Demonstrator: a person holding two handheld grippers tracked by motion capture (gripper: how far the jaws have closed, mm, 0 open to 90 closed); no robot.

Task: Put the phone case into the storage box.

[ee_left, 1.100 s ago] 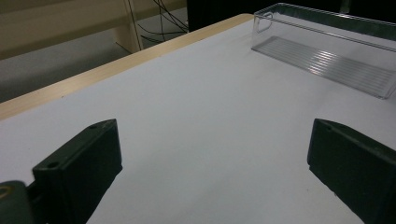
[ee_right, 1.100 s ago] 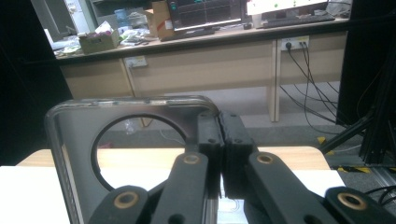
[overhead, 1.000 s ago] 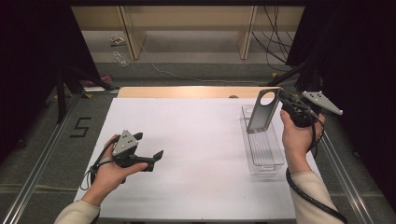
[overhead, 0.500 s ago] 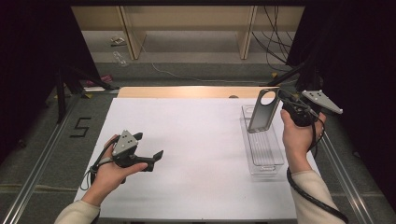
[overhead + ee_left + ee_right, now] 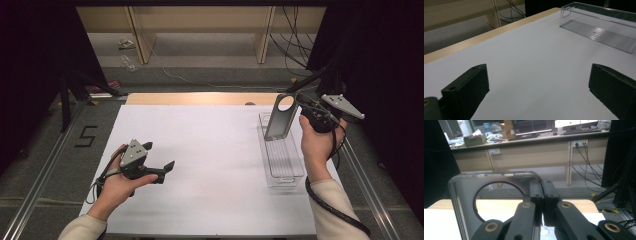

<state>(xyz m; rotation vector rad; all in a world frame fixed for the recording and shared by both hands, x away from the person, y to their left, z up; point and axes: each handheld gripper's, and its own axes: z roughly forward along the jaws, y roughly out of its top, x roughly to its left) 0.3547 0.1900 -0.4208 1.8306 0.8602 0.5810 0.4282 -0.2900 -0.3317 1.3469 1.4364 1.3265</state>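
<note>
Nothing is changing. The left gripper [image 5: 164, 170] and right gripper [image 5: 296, 108] are staying still, with the clear lid [image 5: 278, 122] still hanging over the clear tray [image 5: 283, 162].

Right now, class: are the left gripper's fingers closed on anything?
No. In the left gripper view the two black fingers stand wide apart with just the bare white table between them.

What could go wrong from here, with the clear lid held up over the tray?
The right tongs pinch the clear lid only at its top edge beside the round hole, so it might swing or slip out. It hangs above the clear tray, which could be knocked or shifted on lowering. The left tongs rest open, away from the tray, so nothing steadies it.
</note>
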